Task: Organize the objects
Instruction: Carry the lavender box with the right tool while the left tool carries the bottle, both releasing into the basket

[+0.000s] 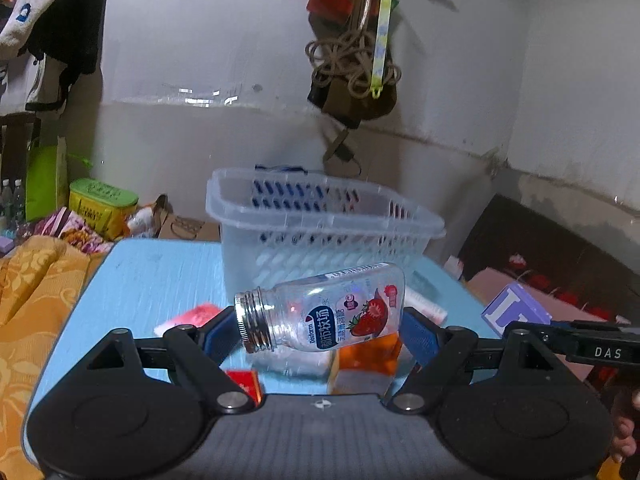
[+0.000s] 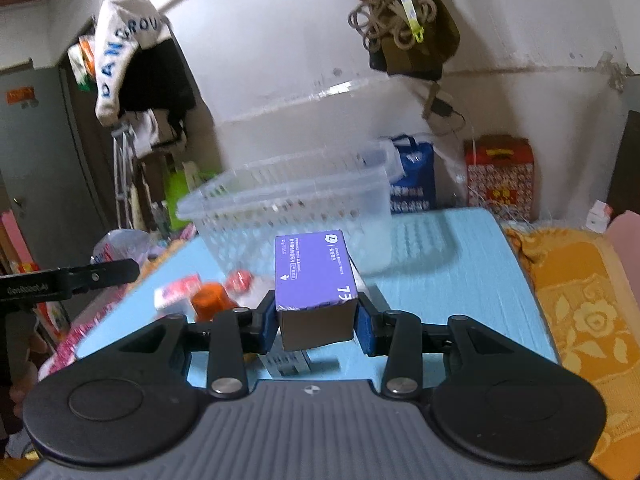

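Observation:
My left gripper [image 1: 320,330] is shut on a clear glass bottle [image 1: 324,312] with a strawberry label and a threaded open neck pointing left, held lying sideways above the blue table [image 1: 152,280]. A clear plastic basket [image 1: 320,224] stands just behind it. My right gripper [image 2: 316,322] is shut on a purple box [image 2: 314,276], held above the table with the basket [image 2: 288,204] beyond it. The purple box also shows at the right in the left wrist view [image 1: 516,312].
Small packets lie on the table below the grippers: a red-and-white packet [image 2: 176,292], an orange item [image 2: 210,300], a white box [image 2: 286,362]. Yellow patterned cloth [image 2: 588,312] borders the table. Bags and ropes [image 1: 352,60] hang on the wall.

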